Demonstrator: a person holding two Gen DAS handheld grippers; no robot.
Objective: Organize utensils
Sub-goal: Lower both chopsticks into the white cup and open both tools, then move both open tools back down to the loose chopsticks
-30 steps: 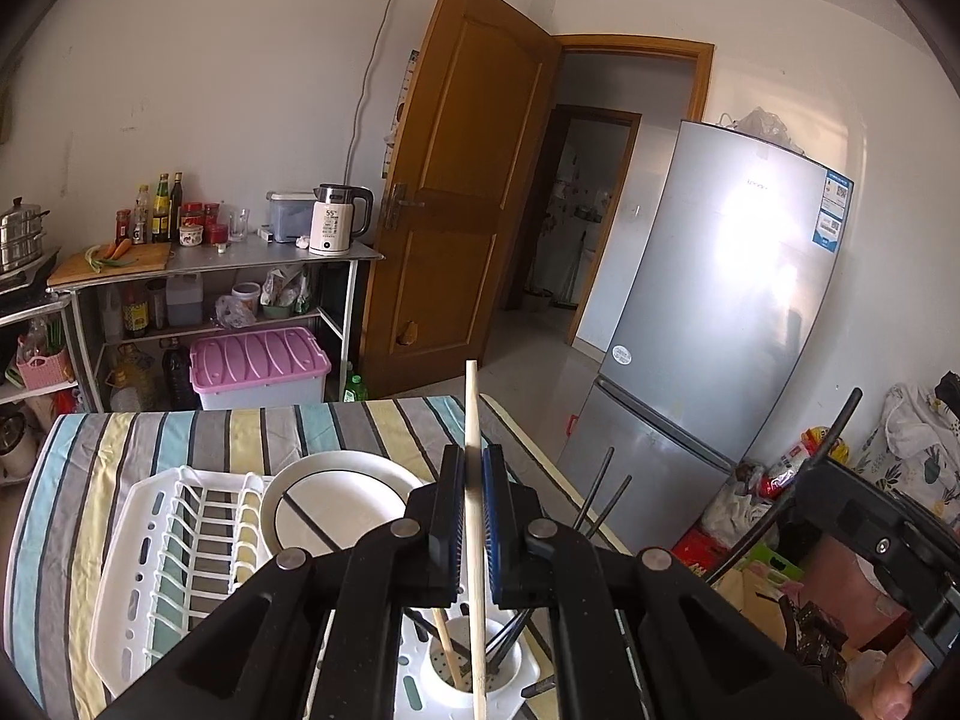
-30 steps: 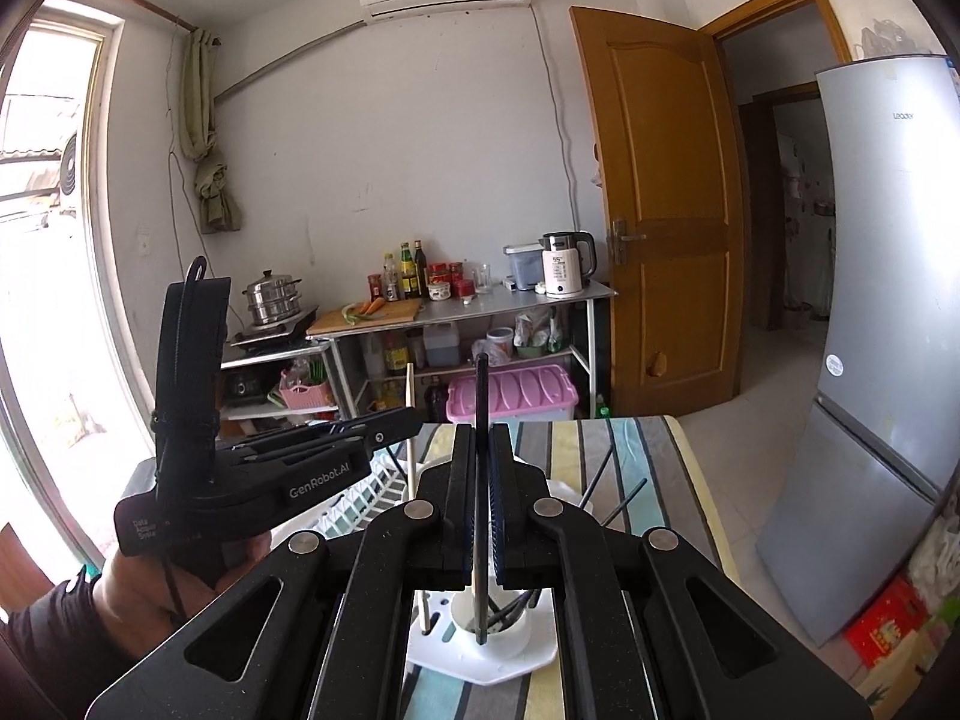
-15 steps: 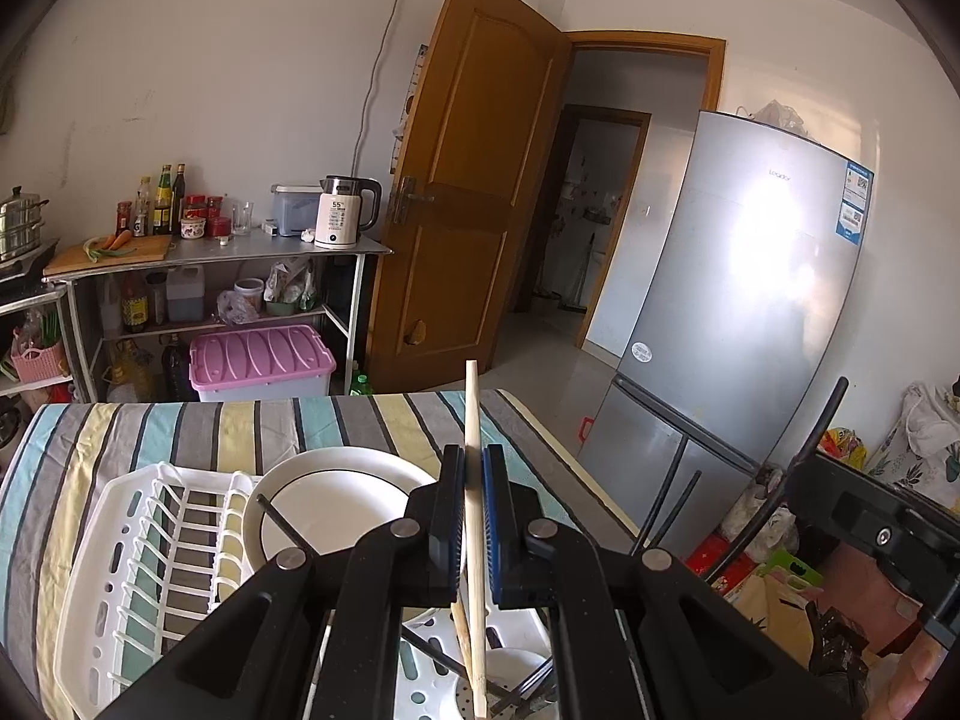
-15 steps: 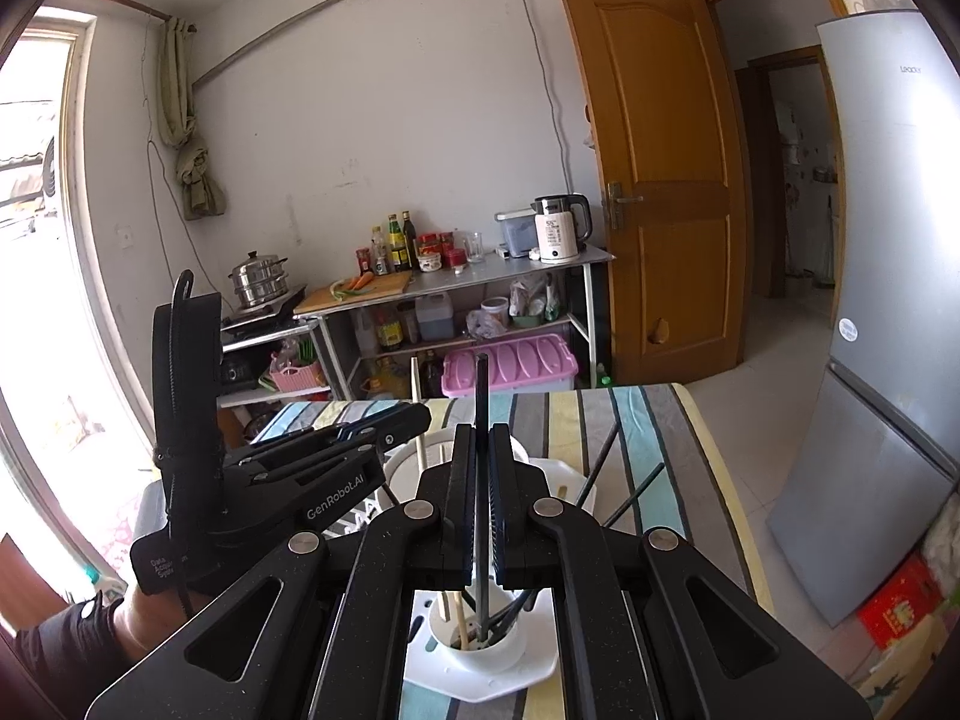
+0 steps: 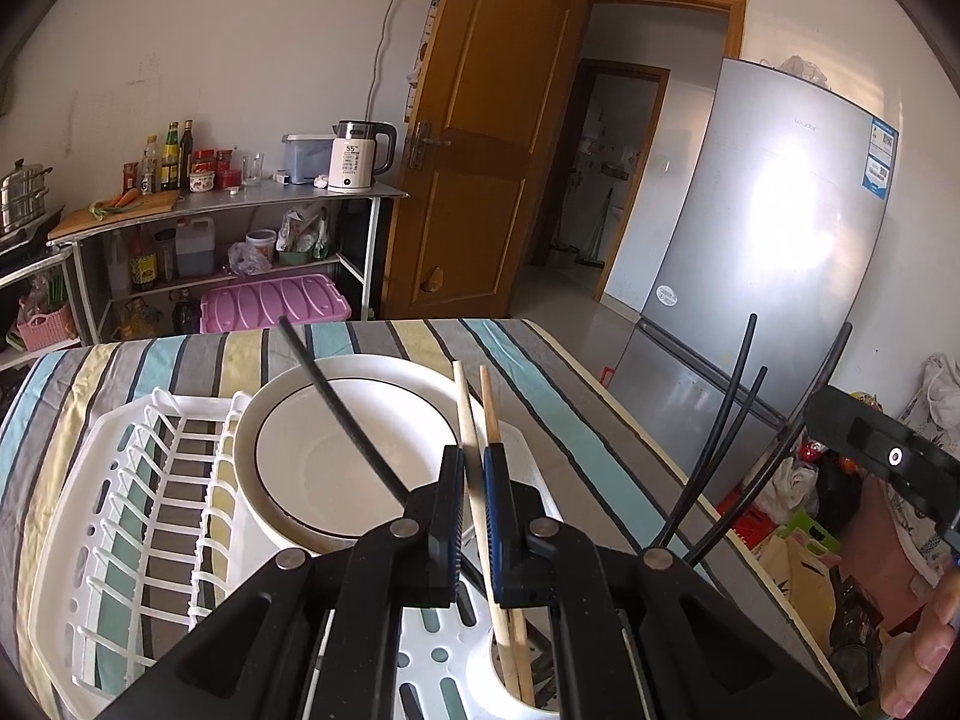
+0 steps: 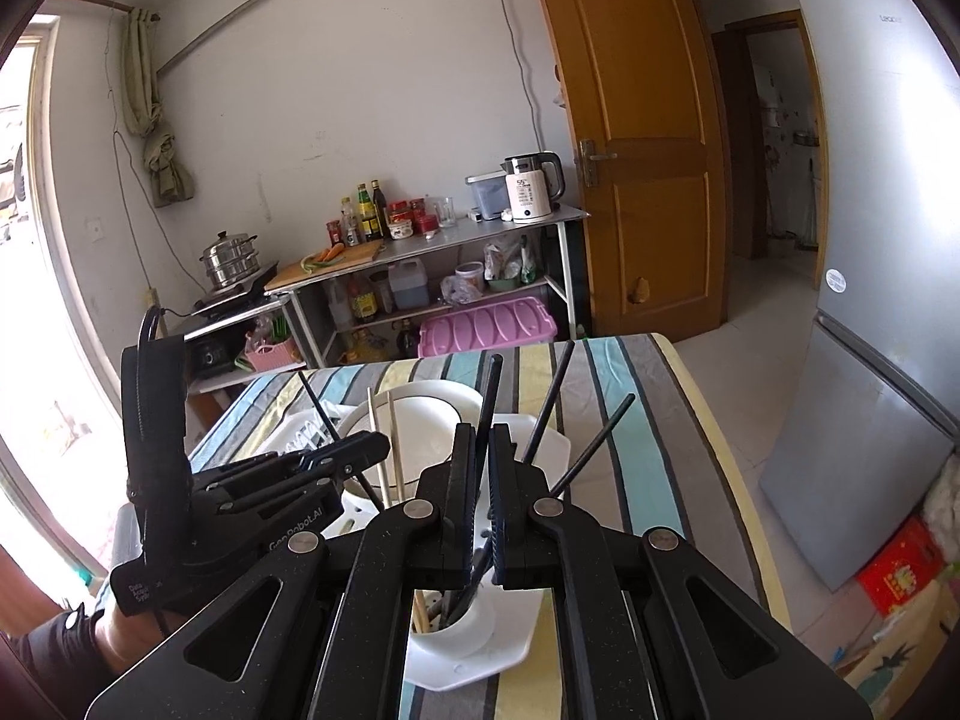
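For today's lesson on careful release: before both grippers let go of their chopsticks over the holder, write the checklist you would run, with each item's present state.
1. Left gripper shut on wooden chopstick: ok.
2. Right gripper shut on black chopstick: ok.
3. Wooden chopstick's lower end inside the white holder cup: ok.
4. Black chopstick's tip inside the cup: ok.
5. Tips resting on the cup's bottom: cannot tell.
6. White plate leaning in the dish rack clear of both grippers: ok.

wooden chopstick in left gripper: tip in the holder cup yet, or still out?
In. The pale wooden chopstick, clamped in the left gripper, runs down past the rim of the white round utensil cup, beside another wooden one.
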